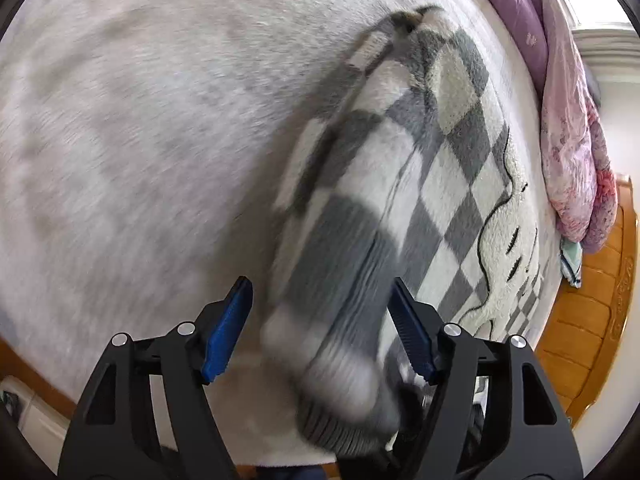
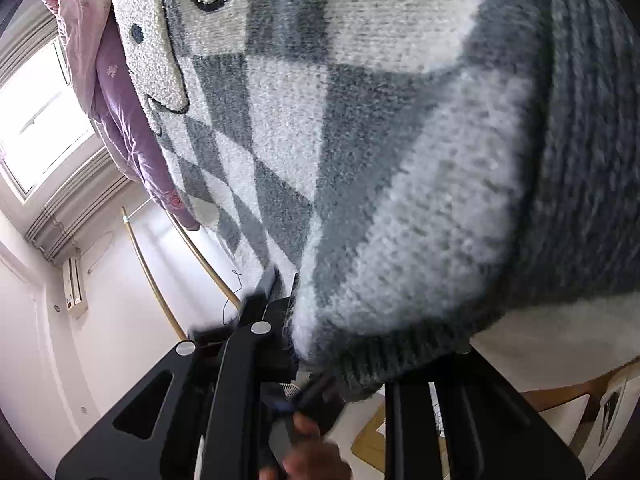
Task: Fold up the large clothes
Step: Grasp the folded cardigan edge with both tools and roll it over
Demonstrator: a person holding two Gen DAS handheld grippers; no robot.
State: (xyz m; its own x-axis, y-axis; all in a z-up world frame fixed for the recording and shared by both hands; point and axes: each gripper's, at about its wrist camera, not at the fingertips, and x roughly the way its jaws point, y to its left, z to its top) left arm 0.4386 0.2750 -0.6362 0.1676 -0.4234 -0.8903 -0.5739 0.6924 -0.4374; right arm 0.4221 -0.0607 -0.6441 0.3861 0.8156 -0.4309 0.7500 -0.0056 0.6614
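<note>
Left wrist view: my left tongs (image 1: 320, 320) stand apart, blurred sleeve cuff (image 1: 344, 380) between the pads, not pinched. Checkered sweater (image 1: 452, 168) lies on the white bed (image 1: 140, 120). Right tongs (image 2: 286, 292) clamped on its hem.

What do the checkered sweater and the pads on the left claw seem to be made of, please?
Checkered sweater: seemingly fuzzy knitted wool or acrylic, with ribbed grey cuff and looped, fleecy white patch. Left claw pads: probably blue moulded plastic or rubber, matte and ridged.
</note>
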